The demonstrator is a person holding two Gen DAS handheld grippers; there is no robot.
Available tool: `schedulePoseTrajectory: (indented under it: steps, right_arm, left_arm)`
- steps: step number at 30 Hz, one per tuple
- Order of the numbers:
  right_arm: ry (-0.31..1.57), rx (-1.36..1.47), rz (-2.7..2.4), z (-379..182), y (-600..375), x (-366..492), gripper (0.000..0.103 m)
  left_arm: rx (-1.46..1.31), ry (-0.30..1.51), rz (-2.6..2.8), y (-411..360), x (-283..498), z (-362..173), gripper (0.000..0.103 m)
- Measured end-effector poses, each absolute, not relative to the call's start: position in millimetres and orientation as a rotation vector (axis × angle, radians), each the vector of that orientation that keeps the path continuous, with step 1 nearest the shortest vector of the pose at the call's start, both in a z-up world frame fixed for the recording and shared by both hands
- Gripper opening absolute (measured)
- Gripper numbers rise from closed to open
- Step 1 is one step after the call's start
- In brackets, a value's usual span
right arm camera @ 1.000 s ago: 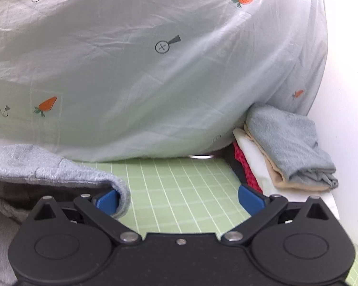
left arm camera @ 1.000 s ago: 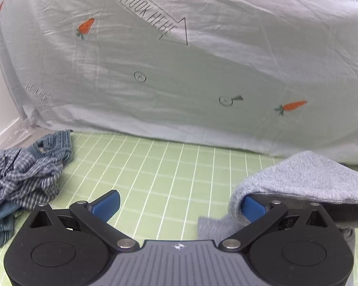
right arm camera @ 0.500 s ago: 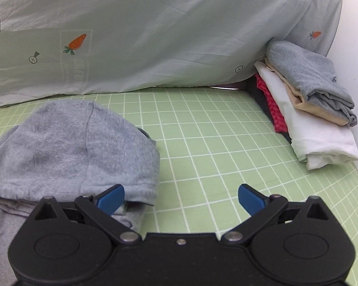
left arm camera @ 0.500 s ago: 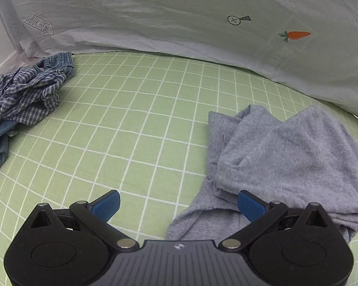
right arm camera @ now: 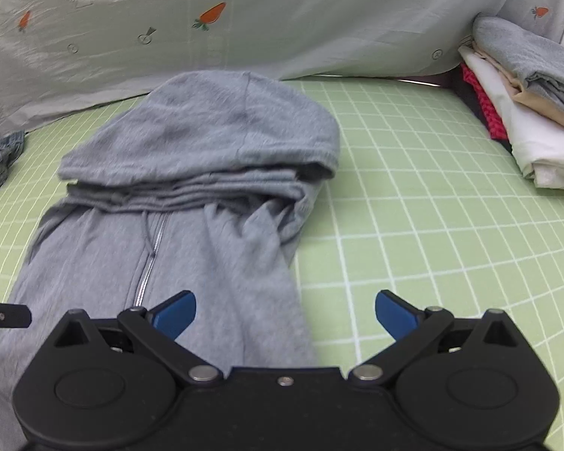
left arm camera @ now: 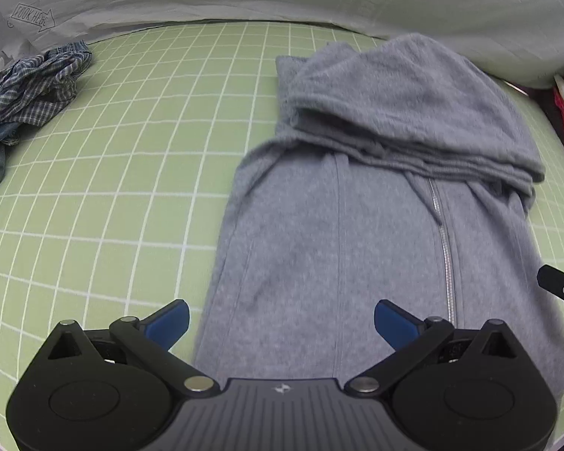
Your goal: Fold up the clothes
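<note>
A plain grey zip-up hooded sweatshirt [left arm camera: 376, 203] lies on the lime-green white-gridded cutting mat [left arm camera: 131, 158]; a blue-and-white checked crumpled shirt [left arm camera: 30, 90] sits at its left edge, below the pale carrot-printed sheet [right arm camera: 282, 18].

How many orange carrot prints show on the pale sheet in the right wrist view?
3. One carrot is above the grey hoodie, a second is far left, and a third is top right above the folded stack. Folds may hide more.

Grey zip hoodie [left arm camera: 376, 203] flat on the green grid mat [left arm camera: 124, 173], hood folded down over chest.
</note>
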State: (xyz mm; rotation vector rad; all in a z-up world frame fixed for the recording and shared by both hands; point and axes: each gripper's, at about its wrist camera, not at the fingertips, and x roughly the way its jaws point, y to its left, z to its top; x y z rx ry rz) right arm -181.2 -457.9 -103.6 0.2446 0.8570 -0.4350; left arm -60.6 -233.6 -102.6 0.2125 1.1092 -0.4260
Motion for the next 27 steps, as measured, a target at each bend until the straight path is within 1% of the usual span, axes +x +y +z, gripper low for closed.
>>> schedulePoseTrajectory:
  steps: [5,7,14,22,27]
  right_arm:
    - [0.862,0.274,-0.397,-118.4,-444.4,-204.3,0.103]
    - [0.872,0.274,-0.403,-126.1,-441.6,-209.1,0.103]
    - [0.867,0.297,-0.440,-144.9,-437.2,-226.0,0.103]
    - [0.842,0.260,-0.452,-148.7,-420.5,-238.3,0.103]
    - [0.835,0.260,-0.473,-149.4,-417.2,-240.1,0.103]
  left_arm:
    - [0.291,1.101,-0.441,-231.5,-77.3,-123.8,0.103]
    - [0.253,1.104,-0.435,-226.3,-78.4,-129.4,0.103]
    - [0.208,1.001,-0.407,-218.2,-91.8,-133.4,0.103]
    - [0.182,0.896,-0.404,-211.9,-105.2,-136.3,0.103]
    - [0.192,0.893,-0.447,-207.8,-104.1,-135.7,0.103]
